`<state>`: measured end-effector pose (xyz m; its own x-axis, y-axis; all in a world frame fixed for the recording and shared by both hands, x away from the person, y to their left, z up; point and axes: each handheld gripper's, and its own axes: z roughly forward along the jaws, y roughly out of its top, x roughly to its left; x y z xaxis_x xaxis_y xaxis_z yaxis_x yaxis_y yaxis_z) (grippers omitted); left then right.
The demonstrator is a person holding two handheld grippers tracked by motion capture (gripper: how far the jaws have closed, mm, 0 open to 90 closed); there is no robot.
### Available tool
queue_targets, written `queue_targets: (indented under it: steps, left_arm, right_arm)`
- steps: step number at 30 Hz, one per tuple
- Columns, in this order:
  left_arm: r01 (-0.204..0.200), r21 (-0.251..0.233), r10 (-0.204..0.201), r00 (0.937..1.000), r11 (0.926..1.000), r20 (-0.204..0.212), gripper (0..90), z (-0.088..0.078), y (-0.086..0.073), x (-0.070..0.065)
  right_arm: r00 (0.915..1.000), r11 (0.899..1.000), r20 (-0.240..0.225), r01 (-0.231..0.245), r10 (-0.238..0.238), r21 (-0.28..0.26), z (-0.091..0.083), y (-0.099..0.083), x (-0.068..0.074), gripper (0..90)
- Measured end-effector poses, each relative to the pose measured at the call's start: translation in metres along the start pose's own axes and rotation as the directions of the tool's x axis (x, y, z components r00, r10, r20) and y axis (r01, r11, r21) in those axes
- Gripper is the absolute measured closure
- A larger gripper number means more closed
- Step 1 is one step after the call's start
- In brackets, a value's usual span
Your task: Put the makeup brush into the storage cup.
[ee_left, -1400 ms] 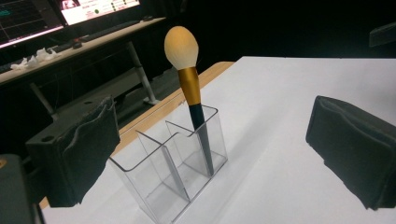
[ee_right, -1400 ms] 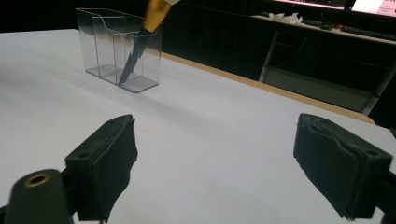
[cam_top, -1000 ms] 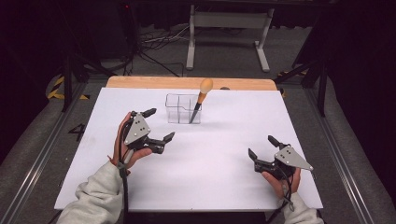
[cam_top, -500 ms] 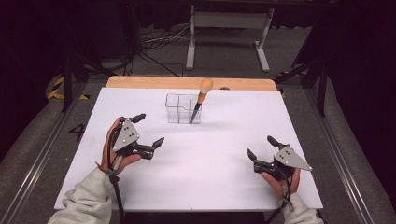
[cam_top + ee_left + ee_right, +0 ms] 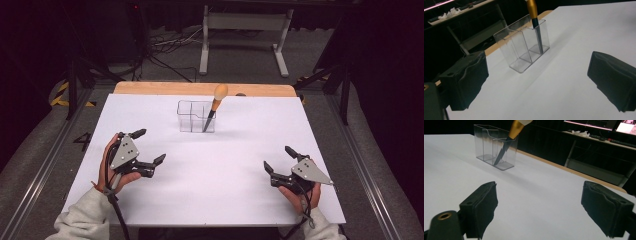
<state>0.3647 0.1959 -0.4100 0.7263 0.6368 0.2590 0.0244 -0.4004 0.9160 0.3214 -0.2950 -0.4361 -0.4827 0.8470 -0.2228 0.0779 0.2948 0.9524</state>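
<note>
L hand-held gripper (image 5: 149,147) sat near front-left of the white bench (image 5: 240,200), jaws spread wide, nothing between them, held in person's hand (image 5: 112,172). R hand-held gripper (image 5: 278,159) at front-right, jaws also spread, empty, well apart from the L one. Both off the container, neither touching it. Further back, approx centre of bench: clear plastic container (image 5: 192,116) w/ 2 compartments, upright. Brush (image 5: 214,107) stood in its right compartment as seen from the high view, dark tip down, gold ferrule and pale rounded top up, leaning right. Left compartment looked empty. Beyond: wooden bench edge (image 5: 165,88), then a grey frame (image 5: 243,30) on the floor.
</note>
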Motion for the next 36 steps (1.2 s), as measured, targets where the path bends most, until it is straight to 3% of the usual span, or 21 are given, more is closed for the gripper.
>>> queue_targets:
  steps: [16,24,25,27,30,36]
  left_arm:
    - [0.036,0.047,-0.035,0.9992,0.9982,-0.020,4.1,-0.023,-0.033,0.006]
    - [0.086,0.083,-0.083,0.9961,0.9929,-0.030,4.4,-0.036,-0.055,0.007]
    - [0.111,0.086,-0.109,0.9935,0.9901,-0.032,4.1,-0.039,-0.059,0.007]
    - [0.144,0.076,-0.141,0.9893,0.9867,-0.036,4.3,-0.042,-0.062,0.007]
    - [0.154,0.081,-0.152,0.9878,0.9847,-0.036,5.0,-0.045,-0.063,0.008]
    - [0.170,0.040,-0.169,0.9852,0.9846,-0.026,4.8,-0.047,-0.059,0.009]
  right_arm:
    - [0.9996,1.000,-0.009,0.025,-0.025,0.004,0.000,0.001,0.004,14.1]
    - [0.9998,1.000,-0.009,0.019,-0.019,-0.003,-0.001,0.001,0.002,14.0]
    - [0.9998,1.000,-0.009,0.017,-0.017,-0.004,-0.002,0.001,0.001,14.0]
    - [0.9998,1.000,-0.009,0.017,-0.017,-0.004,-0.002,0.002,0.002,14.0]
    - [0.9997,1.000,-0.011,0.020,-0.020,-0.011,-0.003,0.003,0.002,14.0]
    - [0.9998,1.000,-0.006,0.021,-0.021,-0.009,-0.003,0.003,0.003,14.0]
